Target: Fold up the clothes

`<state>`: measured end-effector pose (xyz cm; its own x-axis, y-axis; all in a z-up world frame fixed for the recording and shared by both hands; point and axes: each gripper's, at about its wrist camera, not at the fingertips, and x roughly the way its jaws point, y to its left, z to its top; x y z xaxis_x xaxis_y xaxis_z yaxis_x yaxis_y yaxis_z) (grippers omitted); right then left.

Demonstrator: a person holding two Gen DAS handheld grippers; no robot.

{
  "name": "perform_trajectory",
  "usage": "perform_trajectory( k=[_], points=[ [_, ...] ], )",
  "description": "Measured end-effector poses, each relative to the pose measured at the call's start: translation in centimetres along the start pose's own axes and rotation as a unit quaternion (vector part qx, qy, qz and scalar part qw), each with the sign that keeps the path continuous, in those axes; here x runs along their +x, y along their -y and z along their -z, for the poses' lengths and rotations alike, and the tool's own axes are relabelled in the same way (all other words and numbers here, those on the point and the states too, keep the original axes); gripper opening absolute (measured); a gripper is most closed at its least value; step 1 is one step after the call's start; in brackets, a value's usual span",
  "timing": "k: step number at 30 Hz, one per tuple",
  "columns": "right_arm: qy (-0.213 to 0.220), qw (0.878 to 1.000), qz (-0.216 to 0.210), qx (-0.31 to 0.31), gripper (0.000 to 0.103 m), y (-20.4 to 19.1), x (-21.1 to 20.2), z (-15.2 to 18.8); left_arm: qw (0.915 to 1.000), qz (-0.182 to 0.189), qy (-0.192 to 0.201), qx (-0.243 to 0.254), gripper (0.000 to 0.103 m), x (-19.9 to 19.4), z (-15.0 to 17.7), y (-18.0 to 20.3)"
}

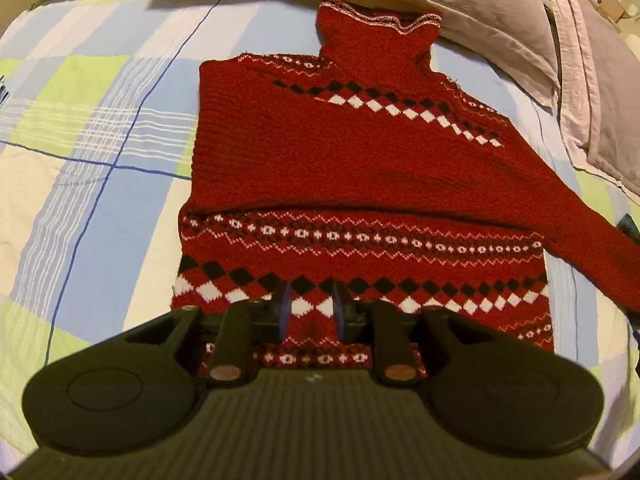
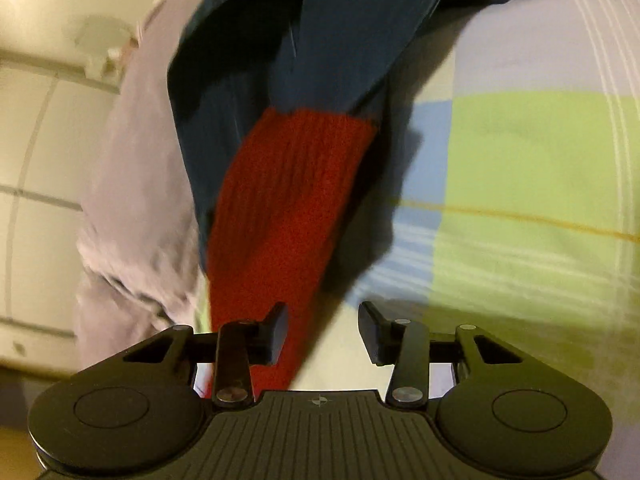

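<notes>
A red knit sweater [image 1: 352, 168] with black and white diamond bands lies flat on the plaid bed sheet [image 1: 100, 160], collar far, hem near. Its left side is folded over the body; the right sleeve [image 1: 580, 240] stretches out to the right. My left gripper [image 1: 310, 312] hovers over the hem with its jaws a little apart, holding nothing. In the right wrist view the red sleeve [image 2: 288, 208] runs from between my right gripper's fingers [image 2: 322, 332] up under a dark blue garment [image 2: 320, 40]. The right gripper is open; the sleeve lies beside its left finger [image 2: 276, 332].
Lilac pillows [image 1: 480, 20] lie along the head of the bed behind the collar. A lilac pillow [image 2: 132, 184] and a white wall or cabinet [image 2: 36, 160] are left of the sleeve in the right wrist view. Plaid sheet [image 2: 520, 180] extends right.
</notes>
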<state>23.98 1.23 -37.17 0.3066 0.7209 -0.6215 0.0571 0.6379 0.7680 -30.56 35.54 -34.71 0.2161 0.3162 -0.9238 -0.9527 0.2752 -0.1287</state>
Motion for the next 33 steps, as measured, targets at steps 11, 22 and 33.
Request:
perform_trajectory(
  k=[11,22,33],
  points=[
    [-0.003,1.0,-0.001,0.004,0.024,0.4,2.2,-1.9,0.9999,0.003,-0.007,-0.013,0.018,0.7,1.5,-0.3],
    [0.062,0.892,0.052,-0.444,0.002,-17.9,1.3,9.0,0.9969,0.002,0.003,-0.078,0.018,-1.1,3.3,-4.3],
    [-0.171,0.628,-0.045,-0.758,0.003,-20.1,2.6,38.6,0.9871,0.034,0.002,-0.157,0.018,-1.6,5.8,-6.7]
  ],
)
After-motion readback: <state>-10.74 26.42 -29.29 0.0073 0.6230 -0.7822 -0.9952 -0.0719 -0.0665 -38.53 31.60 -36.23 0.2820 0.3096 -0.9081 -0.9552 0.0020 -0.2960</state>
